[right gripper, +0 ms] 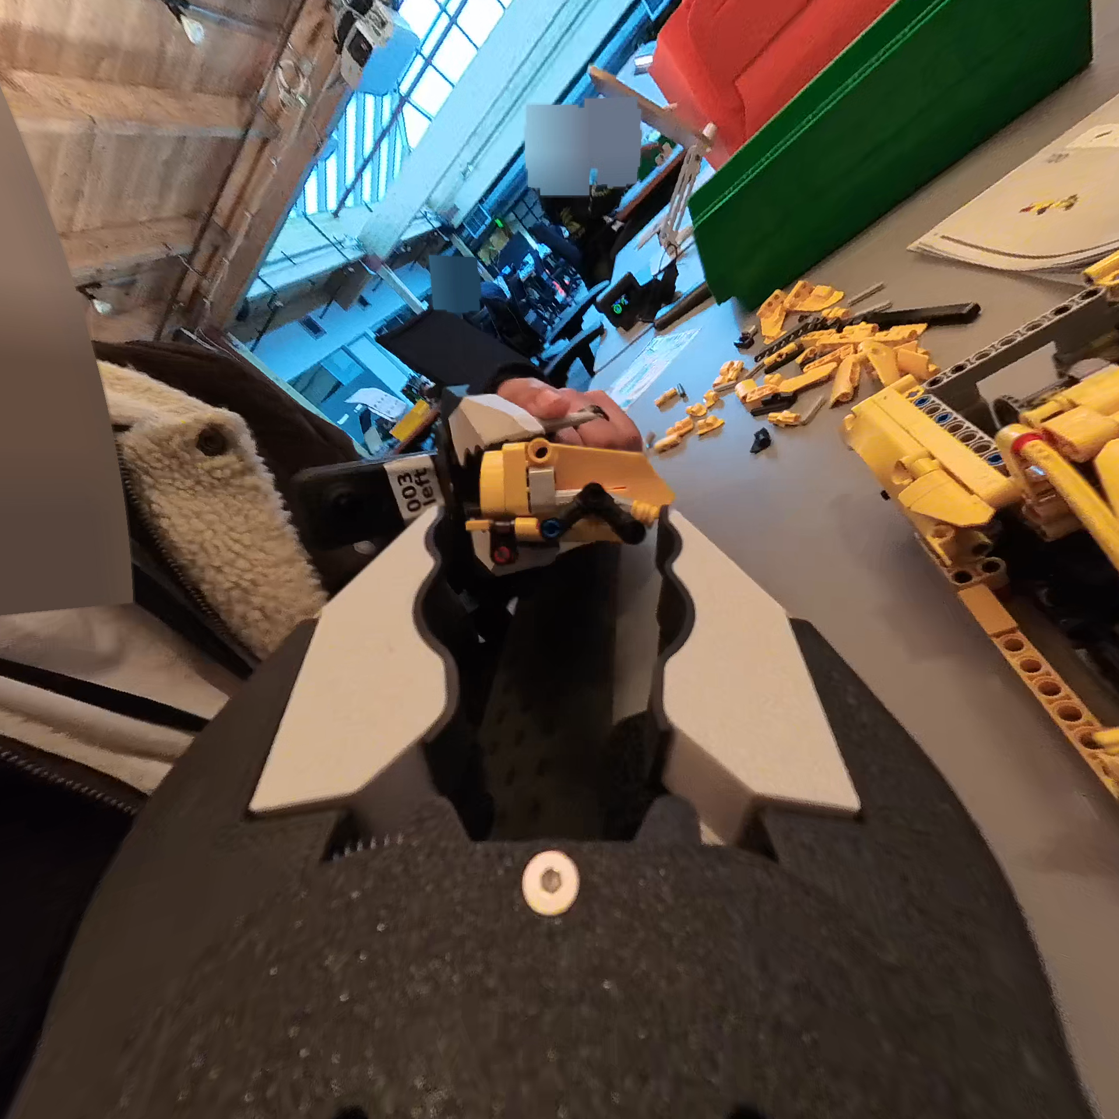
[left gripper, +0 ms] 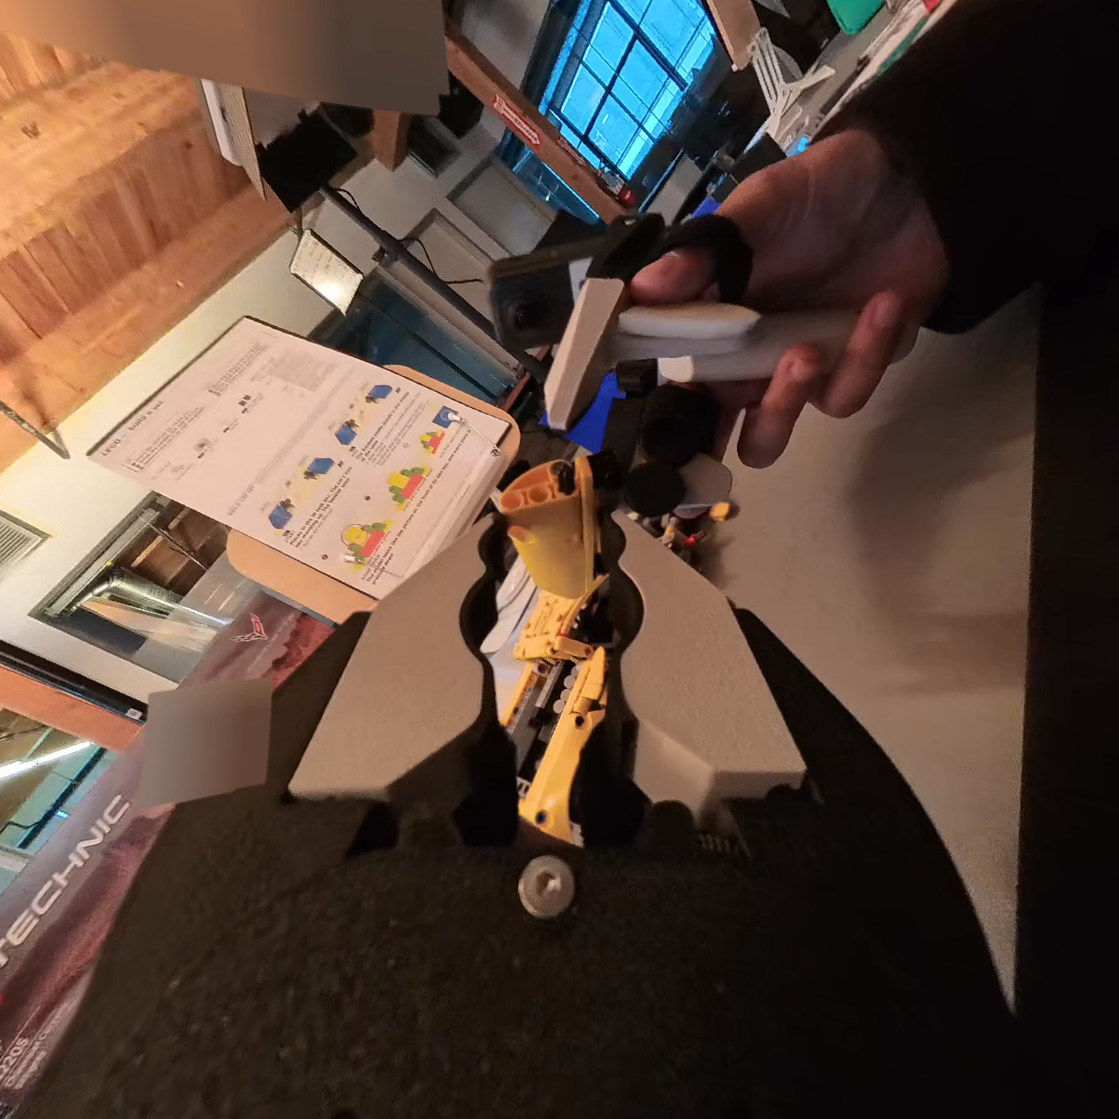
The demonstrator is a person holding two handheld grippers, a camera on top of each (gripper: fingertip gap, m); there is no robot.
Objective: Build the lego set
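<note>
My left gripper is shut on a small yellow Lego sub-assembly with black and grey pins, and holds it in the air. In the right wrist view the same sub-assembly sits clamped in the left gripper, just beyond my right gripper's tips. My right gripper is open and empty, its jaws spread wide and pointing at the sub-assembly. It also shows in the left wrist view, held by a hand above the grey table.
A large, partly built yellow Lego model lies on the table at right, with several loose yellow and black pieces behind it. Green and red boxes and a booklet lie farther back. A clipboard with an instruction sheet stands left, beside the set's box. The tips of both grippers are at nearly the same place.
</note>
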